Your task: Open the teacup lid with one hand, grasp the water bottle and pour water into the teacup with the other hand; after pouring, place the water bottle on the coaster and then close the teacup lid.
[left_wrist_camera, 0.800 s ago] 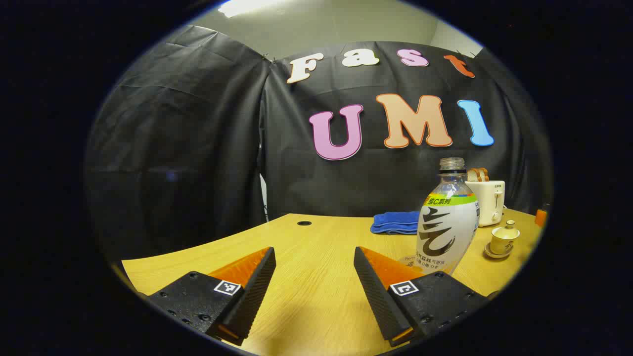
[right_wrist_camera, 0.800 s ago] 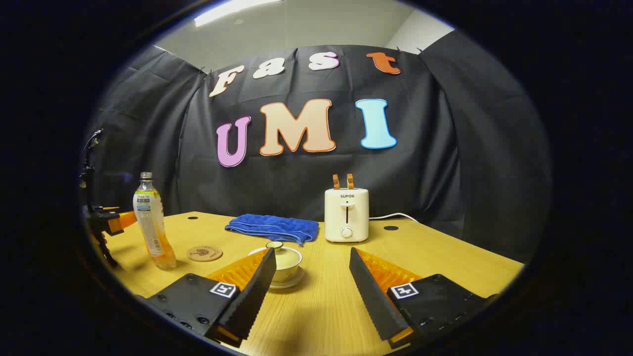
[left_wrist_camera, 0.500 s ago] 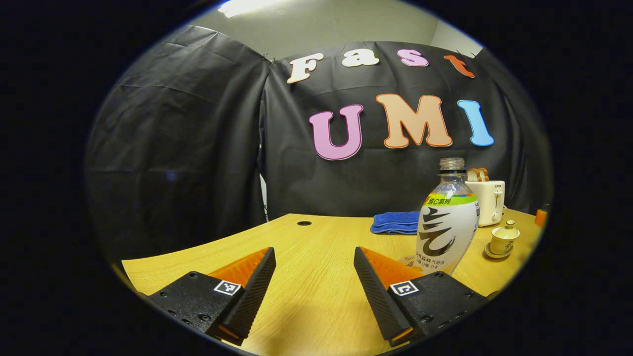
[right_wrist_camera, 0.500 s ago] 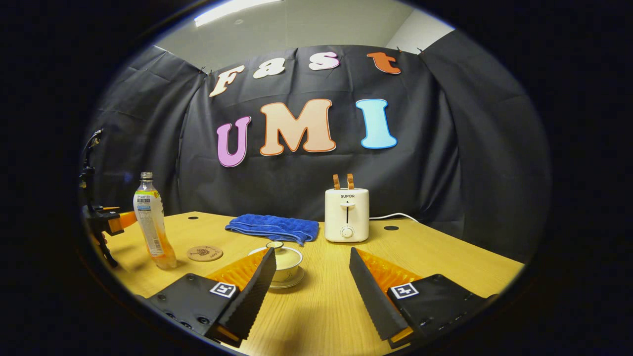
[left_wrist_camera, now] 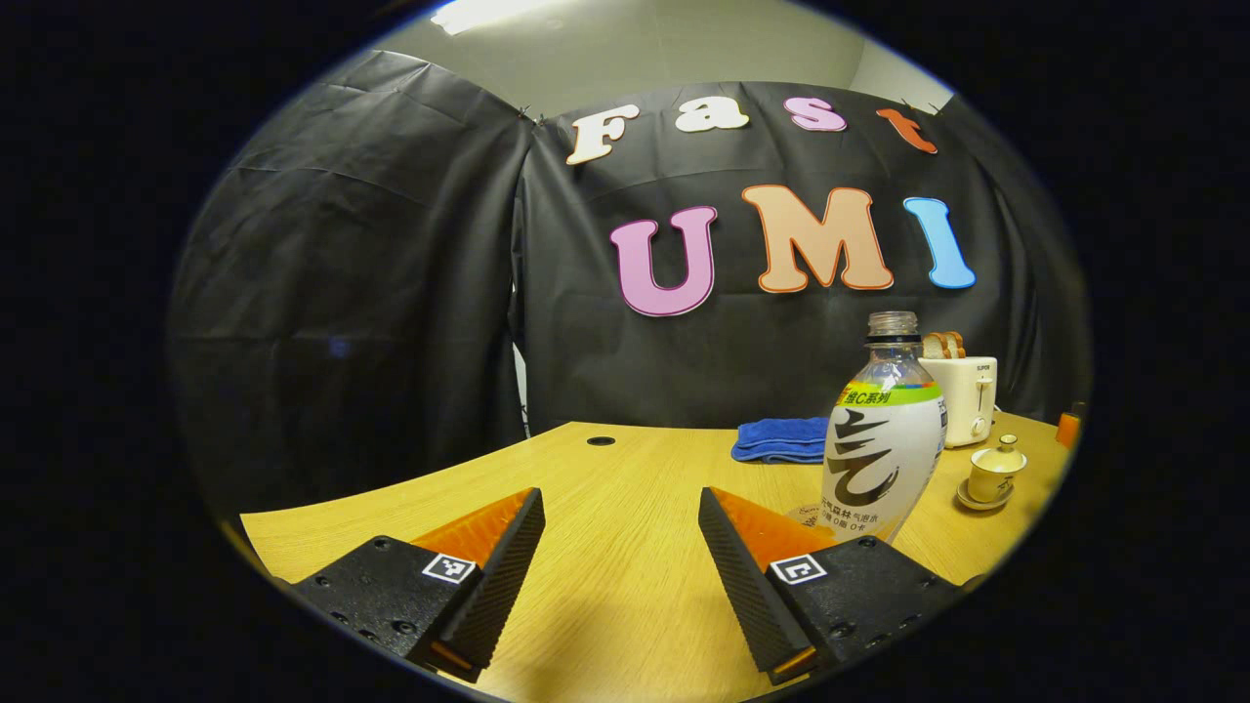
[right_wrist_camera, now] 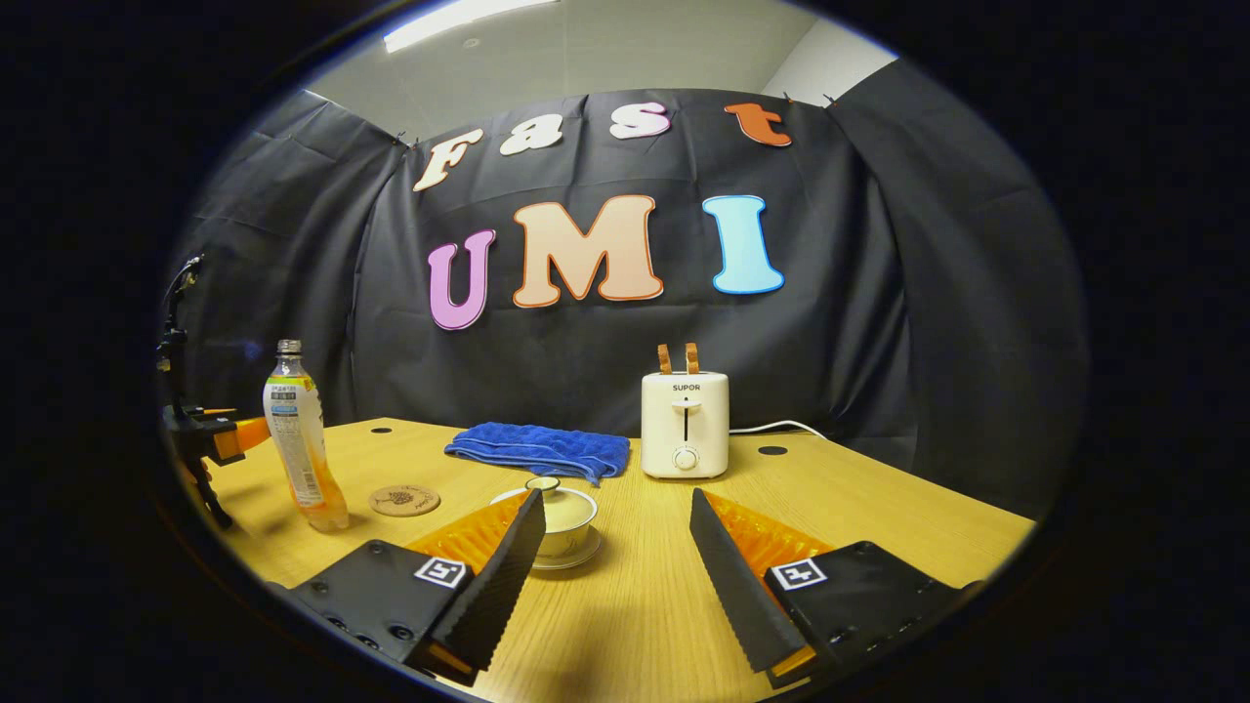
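Left hand-held gripper (left_wrist_camera: 621, 571) fingers spread wide, empty; right hand-held gripper (right_wrist_camera: 610, 571) likewise, empty

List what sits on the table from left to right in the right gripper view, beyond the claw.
Water bottle → coaster → blue towel → toaster. The lidded teacup overlaps the towel's span, so it is left out.
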`<action>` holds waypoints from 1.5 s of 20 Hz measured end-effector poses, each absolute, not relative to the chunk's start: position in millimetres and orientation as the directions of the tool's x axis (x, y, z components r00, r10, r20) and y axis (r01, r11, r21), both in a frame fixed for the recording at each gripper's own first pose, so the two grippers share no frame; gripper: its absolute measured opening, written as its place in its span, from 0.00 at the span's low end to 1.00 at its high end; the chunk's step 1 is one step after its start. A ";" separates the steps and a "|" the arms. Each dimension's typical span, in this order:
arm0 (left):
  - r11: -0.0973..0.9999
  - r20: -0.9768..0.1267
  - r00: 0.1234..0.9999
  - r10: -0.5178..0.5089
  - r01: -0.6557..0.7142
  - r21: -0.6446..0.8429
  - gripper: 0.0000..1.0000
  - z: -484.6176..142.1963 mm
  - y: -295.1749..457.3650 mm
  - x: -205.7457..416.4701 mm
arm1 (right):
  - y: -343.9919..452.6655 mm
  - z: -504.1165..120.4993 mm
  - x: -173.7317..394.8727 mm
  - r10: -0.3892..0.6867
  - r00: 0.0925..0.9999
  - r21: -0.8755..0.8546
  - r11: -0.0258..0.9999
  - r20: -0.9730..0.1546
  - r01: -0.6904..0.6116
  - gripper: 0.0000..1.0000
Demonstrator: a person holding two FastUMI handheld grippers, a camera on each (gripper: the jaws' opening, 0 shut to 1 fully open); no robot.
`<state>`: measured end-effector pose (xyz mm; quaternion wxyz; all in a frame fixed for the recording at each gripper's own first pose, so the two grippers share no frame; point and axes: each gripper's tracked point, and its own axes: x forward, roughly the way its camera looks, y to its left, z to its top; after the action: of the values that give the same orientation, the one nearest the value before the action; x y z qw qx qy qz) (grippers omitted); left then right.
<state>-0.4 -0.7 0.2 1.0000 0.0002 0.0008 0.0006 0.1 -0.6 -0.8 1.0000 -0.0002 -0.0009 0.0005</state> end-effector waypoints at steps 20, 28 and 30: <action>1.000 -0.001 1.000 0.002 -0.002 0.001 0.93 0.5 -0.9 -1.1 | 13.2 -2.8 16.5 0.033 0.999 0.003 0.999 -0.002 -0.033 0.96; 1.000 0.000 1.000 0.002 -0.002 0.001 0.93 0.6 -1.2 -0.6 | 40.0 -5.3 45.6 0.103 0.995 0.006 0.995 -0.005 -0.103 0.96; 1.000 0.000 1.000 0.002 -0.002 0.001 0.93 0.1 -1.1 -0.7 | 48.7 -6.2 53.4 0.123 0.992 0.008 0.992 -0.008 -0.123 0.92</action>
<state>-0.7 -1.1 0.1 1.0000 0.0004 0.0002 0.0012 53.4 48.7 -6.2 0.9981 0.0037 0.0043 0.0617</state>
